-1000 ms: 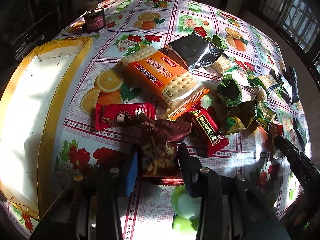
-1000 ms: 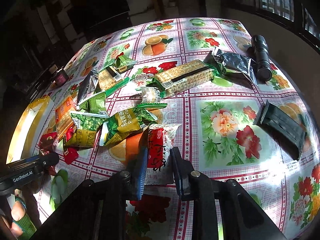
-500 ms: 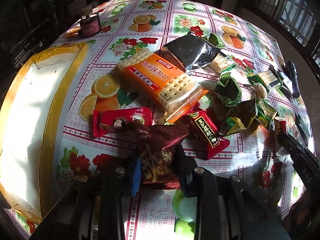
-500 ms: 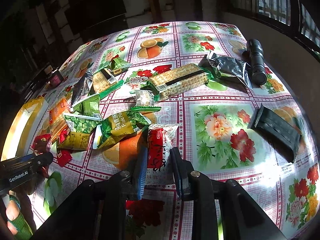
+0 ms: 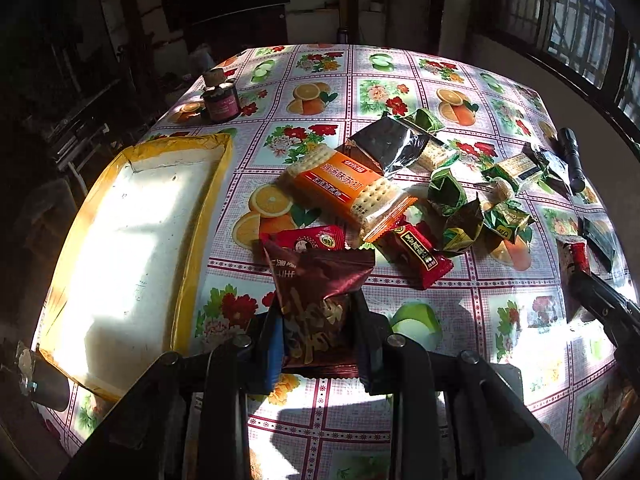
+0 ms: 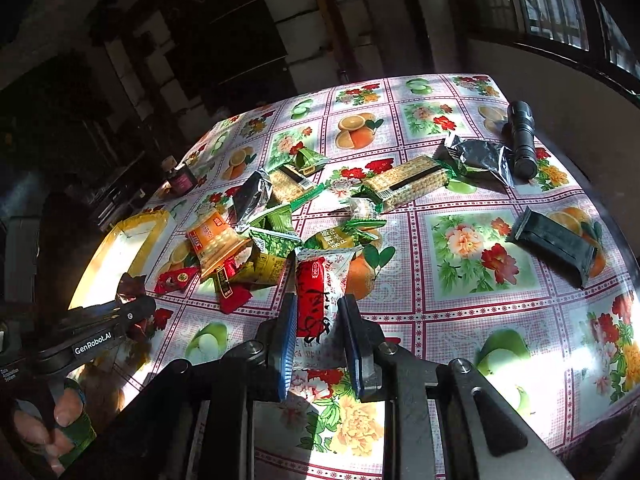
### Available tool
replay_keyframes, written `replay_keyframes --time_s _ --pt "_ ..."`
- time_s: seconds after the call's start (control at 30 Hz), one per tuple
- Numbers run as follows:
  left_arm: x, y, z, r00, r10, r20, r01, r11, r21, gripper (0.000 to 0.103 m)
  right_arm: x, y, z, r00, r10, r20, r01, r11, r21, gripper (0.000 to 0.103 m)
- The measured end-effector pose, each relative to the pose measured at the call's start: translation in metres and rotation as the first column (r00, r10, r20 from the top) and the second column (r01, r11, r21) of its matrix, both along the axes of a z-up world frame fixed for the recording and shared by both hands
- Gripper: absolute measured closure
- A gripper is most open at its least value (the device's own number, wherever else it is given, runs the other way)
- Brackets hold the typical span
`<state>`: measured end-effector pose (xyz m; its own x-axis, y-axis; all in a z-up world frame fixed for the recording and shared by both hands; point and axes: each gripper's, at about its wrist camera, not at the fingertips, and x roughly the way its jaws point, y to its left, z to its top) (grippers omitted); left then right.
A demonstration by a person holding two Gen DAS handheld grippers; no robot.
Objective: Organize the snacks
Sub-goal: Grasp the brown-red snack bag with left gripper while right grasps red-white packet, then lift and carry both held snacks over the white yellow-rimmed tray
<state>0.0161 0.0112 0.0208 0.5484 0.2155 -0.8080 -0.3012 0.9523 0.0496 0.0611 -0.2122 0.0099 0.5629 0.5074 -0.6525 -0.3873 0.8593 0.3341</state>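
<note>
Two hand-held grippers work over a table covered in a fruit-and-flower oilcloth (image 5: 400, 92), each already holding a snack. The left gripper (image 5: 316, 320) pinches a dark maroon foil pouch (image 5: 320, 284) by its lower half, raised off the cloth at the 6 o'clock edge of the left wrist view. The right gripper (image 6: 316, 328) pinches a white packet with a red label (image 6: 320, 296) the same way.

The loose pile sits toward 12 o'clock of both: an orange cracker pack (image 5: 352, 192), small red sachets, crumpled green wrappers. A shallow yellow-rimmed tray (image 5: 200, 216) lies at 9 o'clock of the left gripper, the likely drop spot.

These packets look light, crinkly and slippery. A grip across the flat body seems safer than the sealed edge. The crackers look brittle, so squeeze gently.
</note>
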Motion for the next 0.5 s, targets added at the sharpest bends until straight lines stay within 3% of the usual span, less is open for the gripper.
replay_keyframes --time_s 0.27,0.5 --pt "-0.037 0.032 0.022 0.992 0.093 0.08 -0.101 0.99 0.1 0.075 -0.023 0.061 0.019 0.985 0.173 0.03 -0.174 0.983 0.062 0.08" --pt "-0.062 0.088 0.019 0.976 0.203 0.082 -0.211 0.972 0.101 0.075 -0.032 0.12 0.021 0.956 0.293 0.018 -0.293 0.952 0.082 0.08"
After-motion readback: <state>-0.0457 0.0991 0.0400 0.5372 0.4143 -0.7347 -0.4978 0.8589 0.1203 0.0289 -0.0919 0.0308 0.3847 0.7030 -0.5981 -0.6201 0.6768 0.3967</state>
